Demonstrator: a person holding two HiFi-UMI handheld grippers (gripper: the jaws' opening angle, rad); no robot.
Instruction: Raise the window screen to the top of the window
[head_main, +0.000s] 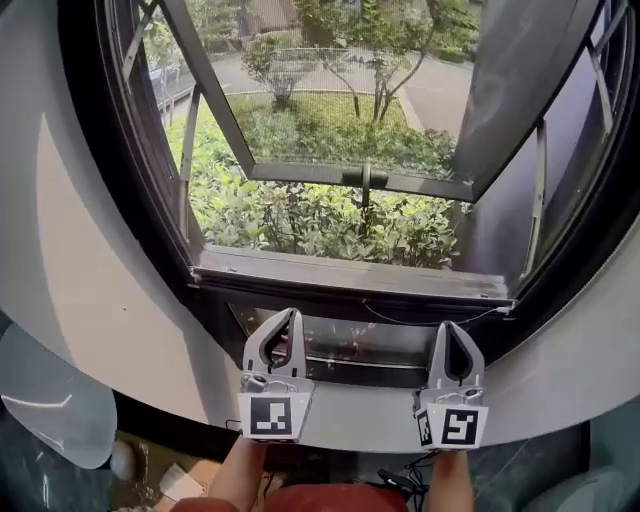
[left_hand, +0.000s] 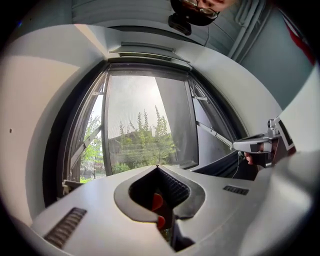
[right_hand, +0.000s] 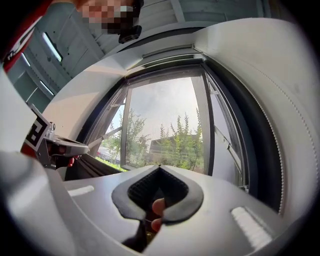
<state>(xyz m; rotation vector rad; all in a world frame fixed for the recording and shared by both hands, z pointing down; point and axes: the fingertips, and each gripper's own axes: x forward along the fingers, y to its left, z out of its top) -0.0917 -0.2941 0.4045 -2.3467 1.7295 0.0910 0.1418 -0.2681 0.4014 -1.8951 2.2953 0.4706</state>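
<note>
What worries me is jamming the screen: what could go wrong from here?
1. The left claw and right claw are both shut and empty, short of the dark bottom bar. If they stay shut, they would likely bump it rather than grip it.
2. A thin cord runs under the bar's right part, near the right claw, and could snag.
3. With two separate grips, uneven lifting might tilt the bar and jam it.
</note>
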